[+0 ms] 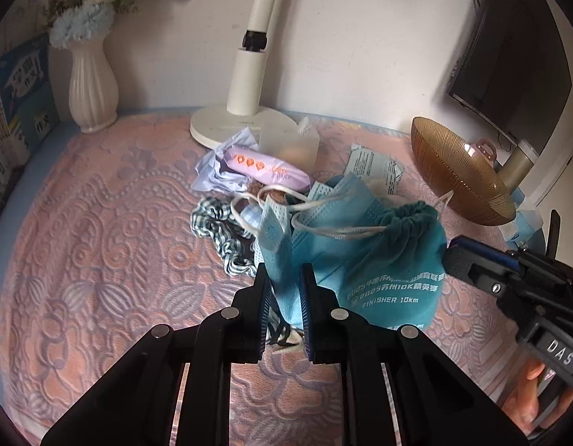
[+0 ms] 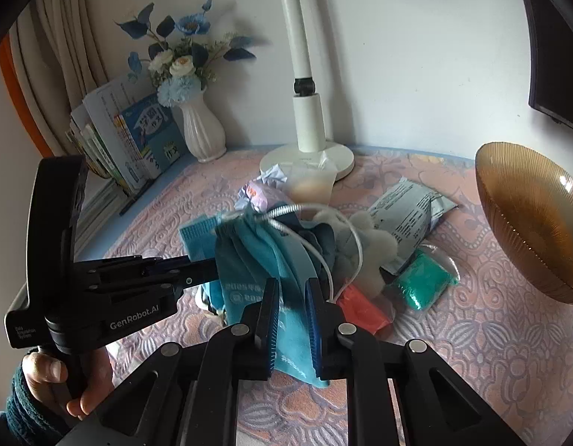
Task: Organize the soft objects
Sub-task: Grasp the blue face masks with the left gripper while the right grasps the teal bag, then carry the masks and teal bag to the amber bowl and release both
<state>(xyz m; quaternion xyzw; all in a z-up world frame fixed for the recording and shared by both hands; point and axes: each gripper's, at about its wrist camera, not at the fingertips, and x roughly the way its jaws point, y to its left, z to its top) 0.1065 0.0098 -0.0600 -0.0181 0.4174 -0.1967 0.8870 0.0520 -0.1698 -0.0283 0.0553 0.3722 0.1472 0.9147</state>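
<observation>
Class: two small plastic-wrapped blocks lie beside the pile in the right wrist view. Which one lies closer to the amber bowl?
The green block. It lies on the side towards the amber bowl, while the orange-red block lies farther from it, next to the right gripper.

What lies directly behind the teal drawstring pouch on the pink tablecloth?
Behind the teal drawstring pouch, the right wrist view shows a white fluffy toy and a printed pale-blue packet. The pouch covers their lower parts and whatever lies beneath it.

A pink embossed cloth (image 1: 100, 223) covers the table. On it stand a white vase (image 1: 92, 85), a lamp base (image 1: 245, 122) and an amber bowl (image 1: 461, 174). Soft items lie heaped mid-table.
</observation>
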